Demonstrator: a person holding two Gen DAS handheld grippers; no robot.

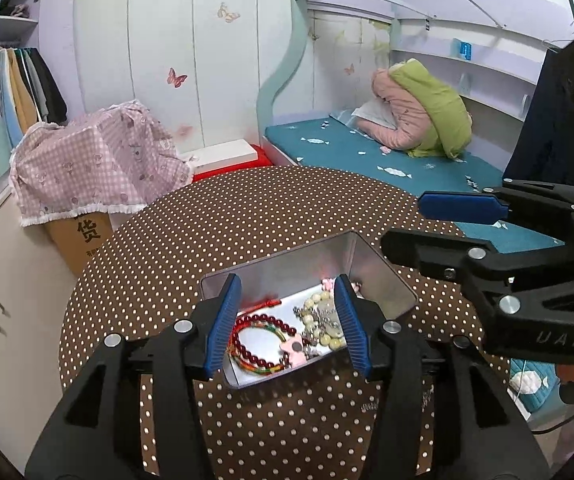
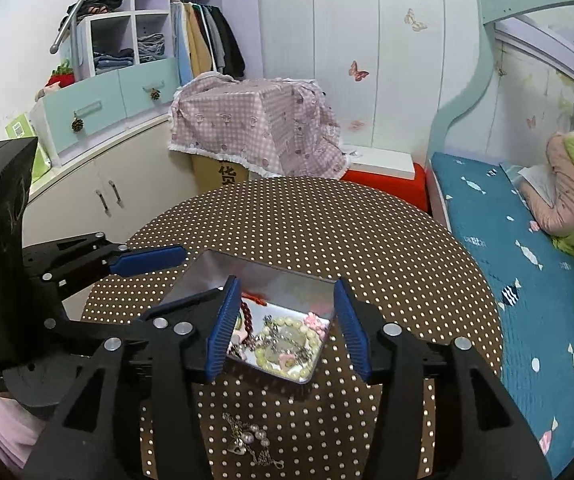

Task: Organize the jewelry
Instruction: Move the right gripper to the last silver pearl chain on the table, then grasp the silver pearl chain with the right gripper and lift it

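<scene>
Brown polka-dot cloth covers the round tabletop [image 1: 247,216], with a teal bed [image 1: 367,148] and white wardrobe doors [image 1: 159,48] beyond. Near the middle sits an open metal tin [image 1: 383,280] holding red bead bracelets [image 1: 261,340] and a pale bead bracelet [image 2: 287,344]. A silver pearl chain [image 2: 249,442] lies on the cloth by the near edge. My left gripper [image 1: 287,328] and right gripper [image 2: 287,328] both hover over the tin, fingers spread wide, holding nothing.

Butterfly-stickered white wardrobe [image 1: 159,40] stands beside a teal bed [image 1: 387,152] and polka-dot table [image 1: 247,216].
</scene>
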